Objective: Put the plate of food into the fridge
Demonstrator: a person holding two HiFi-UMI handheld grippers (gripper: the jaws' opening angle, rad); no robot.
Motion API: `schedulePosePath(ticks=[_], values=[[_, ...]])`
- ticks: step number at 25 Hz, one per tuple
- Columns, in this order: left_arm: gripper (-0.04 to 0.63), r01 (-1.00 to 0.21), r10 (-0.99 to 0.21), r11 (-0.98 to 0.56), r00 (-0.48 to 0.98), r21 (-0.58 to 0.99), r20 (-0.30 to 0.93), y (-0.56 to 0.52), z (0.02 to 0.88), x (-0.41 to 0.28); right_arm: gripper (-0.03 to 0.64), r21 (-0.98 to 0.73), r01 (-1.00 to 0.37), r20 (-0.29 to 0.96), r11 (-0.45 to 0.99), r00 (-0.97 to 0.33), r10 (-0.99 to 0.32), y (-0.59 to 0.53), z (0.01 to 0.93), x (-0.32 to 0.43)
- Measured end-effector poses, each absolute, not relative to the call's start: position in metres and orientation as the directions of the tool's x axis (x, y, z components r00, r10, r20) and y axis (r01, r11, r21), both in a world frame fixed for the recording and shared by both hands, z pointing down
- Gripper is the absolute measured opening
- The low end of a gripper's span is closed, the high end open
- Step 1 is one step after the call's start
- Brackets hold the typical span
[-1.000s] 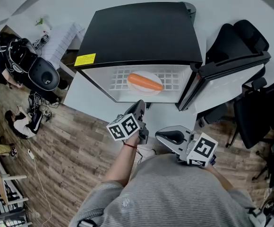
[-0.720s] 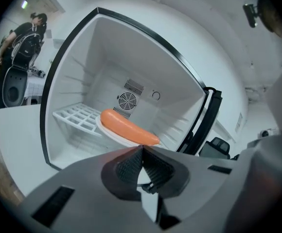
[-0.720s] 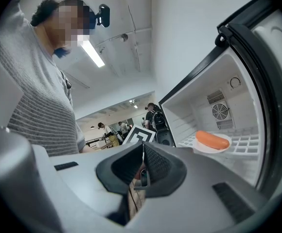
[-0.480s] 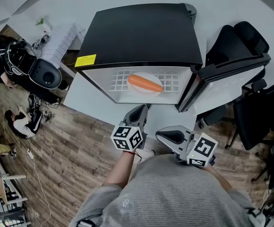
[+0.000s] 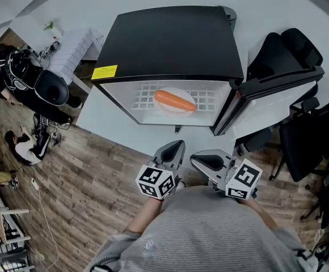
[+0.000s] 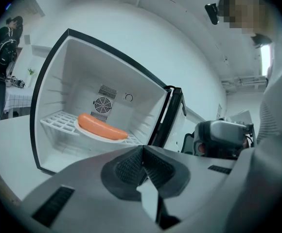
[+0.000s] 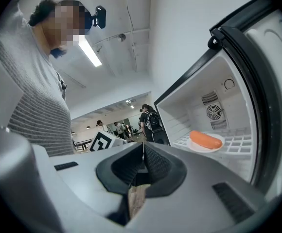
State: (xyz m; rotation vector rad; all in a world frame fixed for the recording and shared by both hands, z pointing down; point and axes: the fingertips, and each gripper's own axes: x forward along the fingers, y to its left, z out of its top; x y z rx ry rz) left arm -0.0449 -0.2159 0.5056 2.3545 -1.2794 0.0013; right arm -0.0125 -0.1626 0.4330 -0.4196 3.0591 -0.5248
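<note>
Since the earlier frames, we see the left gripper (image 5: 174,151) drawn back from the fridge (image 5: 170,38) to the person's body, where it now sits just beside the right gripper (image 5: 207,162). The plate (image 5: 178,111) has not shifted. Both grippers have their jaws together with nothing between them, as each gripper view confirms. The plate rests on the white wire shelf (image 5: 143,95) inside the fridge and carries one orange sausage (image 5: 174,99) lying across its middle. The fridge door (image 5: 278,84) stands open at the right. We judge the placing step complete, with only the door left to close.

We take the plate to be stiff, fairly light and possibly breakable, though its material cannot be told. The sausage looks smooth and round, so it is likely to roll if the plate tilts. Should we need to hold the plate again, we would pinch its near rim, clear of the food, and keep it level.
</note>
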Motion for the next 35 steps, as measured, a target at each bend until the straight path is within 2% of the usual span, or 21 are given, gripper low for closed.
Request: schedulePosePath(ticks=[17, 35], values=[[0.011, -0.749, -0.739, -0.548, 0.642, 0.372, 0.203, -0.175, 0.491, -0.036, 0.015, -0.292, -0.297, 0.089, 0.909, -0.955, -0.283, -0.147, 0.444, -0.023], [0.011, -0.722, -0.709, -0.580, 0.675, 0.378, 0.201, -0.135, 0.494, -0.088, 0.014, -0.233, -0.362, 0.109, 0.902, -0.932, -0.346, -0.106, 0.447, -0.071]])
